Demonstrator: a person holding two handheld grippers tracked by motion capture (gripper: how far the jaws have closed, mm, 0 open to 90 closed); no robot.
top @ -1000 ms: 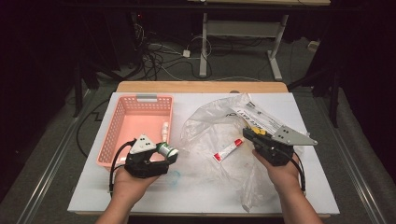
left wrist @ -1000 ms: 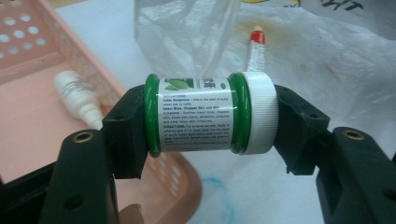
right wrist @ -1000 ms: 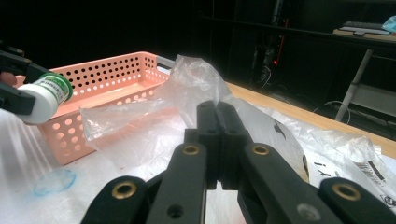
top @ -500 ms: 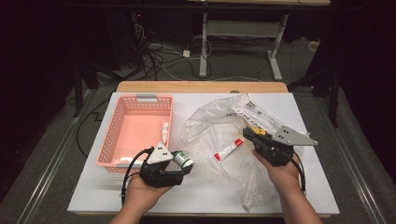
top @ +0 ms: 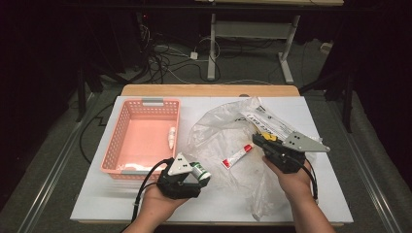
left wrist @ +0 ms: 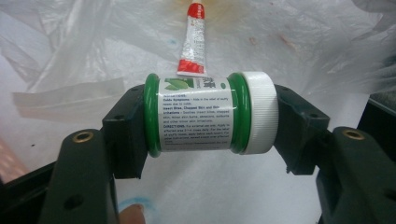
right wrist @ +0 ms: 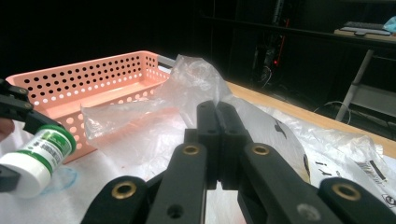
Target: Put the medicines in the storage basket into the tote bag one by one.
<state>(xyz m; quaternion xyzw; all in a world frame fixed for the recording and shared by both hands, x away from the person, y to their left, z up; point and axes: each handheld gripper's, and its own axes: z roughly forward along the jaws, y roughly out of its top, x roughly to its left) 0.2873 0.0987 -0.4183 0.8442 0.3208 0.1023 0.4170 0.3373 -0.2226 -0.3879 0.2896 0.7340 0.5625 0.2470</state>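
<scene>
L gripper (top: 194, 175) is clamped end-to-end on a small green jar (left wrist: 201, 114) w/ white screw cap (left wrist: 259, 112): one jaw on the base, the other on the cap, jar lying sideways between them. In the high view the jar sits just off the near right corner of the pink basket (top: 127, 138), above the white counter (top: 233, 204), close to the edge of the clear plastic bag (top: 218, 131). Basket holds a small white tube (top: 171, 138). A red-and-white tube (top: 237, 157) lies on the bag, betw. the two grippers, just beyond the jar in the left gripper view. R gripper (top: 257, 141) has jaws fully closed, pads together; they rest at the bag's film, can't tell if any plastic is pinched. A printed white packet (top: 265, 124) lies inside the bag beside it.
</scene>
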